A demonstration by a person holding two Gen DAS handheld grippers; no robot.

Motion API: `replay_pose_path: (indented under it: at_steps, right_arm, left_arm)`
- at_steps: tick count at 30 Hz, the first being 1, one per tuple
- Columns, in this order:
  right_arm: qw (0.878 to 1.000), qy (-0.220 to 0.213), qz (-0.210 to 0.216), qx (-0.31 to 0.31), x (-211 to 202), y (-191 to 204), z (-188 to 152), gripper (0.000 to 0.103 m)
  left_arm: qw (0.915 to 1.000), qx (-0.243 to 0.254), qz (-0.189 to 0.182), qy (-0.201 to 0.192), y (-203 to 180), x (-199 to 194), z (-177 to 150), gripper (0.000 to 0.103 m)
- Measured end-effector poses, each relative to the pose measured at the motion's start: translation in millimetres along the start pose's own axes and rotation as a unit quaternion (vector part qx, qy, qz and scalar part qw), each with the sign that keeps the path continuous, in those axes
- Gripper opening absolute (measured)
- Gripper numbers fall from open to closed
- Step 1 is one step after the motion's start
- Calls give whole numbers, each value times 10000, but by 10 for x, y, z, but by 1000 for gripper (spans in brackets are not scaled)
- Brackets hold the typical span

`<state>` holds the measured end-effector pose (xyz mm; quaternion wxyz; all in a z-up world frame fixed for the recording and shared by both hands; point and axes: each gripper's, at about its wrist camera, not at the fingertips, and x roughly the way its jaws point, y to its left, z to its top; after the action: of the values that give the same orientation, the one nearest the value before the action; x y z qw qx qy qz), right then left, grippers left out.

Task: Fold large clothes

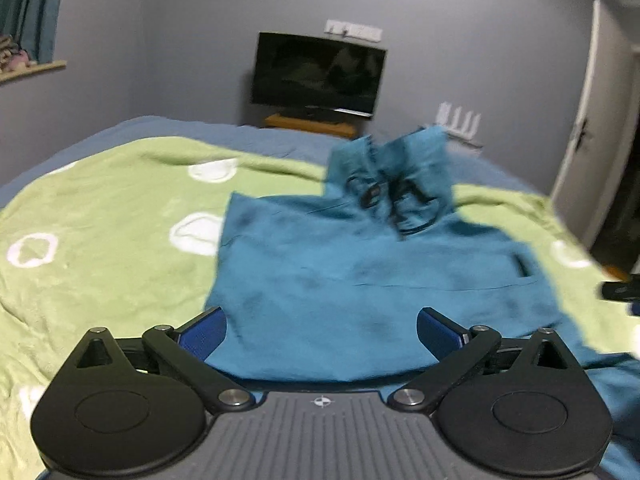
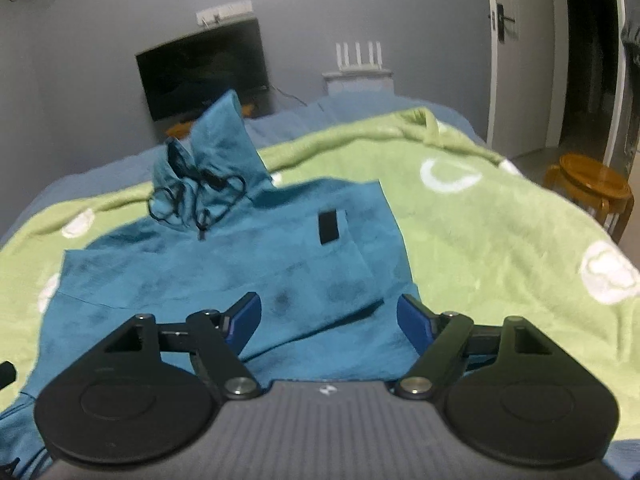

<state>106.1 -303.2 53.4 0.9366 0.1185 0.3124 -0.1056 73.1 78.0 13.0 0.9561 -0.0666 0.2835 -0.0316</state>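
Both wide open, nothing gripped: left gripper (image 1: pixel 322 330) and right gripper (image 2: pixel 330 320) hover over the near hem of the teal hooded sweatshirt (image 1: pixel 360 280). Grab one layer only and the fold skews.

My left wrist view is smeared: the teal hoodie (image 1: pixel 360 280) has soft edges, and the dark cord tangle (image 1: pixel 394 200) at its hood will not resolve into separate strands. My own housing hides the hoodie's near hem in both views. At the right edge a dark object (image 1: pixel 620 290) is cut off and I cannot identify it. In the right wrist view the hoodie's near left part runs out of frame, and the television (image 2: pixel 202 72) is blurred.
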Motion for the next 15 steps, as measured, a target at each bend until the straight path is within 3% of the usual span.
replay_pose_path:
  at_steps: [6, 15]
  right_arm:
    - [9994, -245, 187, -131, -417, 39, 66, 85]
    - [9974, -540, 383, -267, -947, 31, 63, 94]
  left_arm:
    - [9998, 172, 54, -25, 50, -694, 111, 102]
    - [9975, -378, 460, -391, 581, -1695, 144, 102]
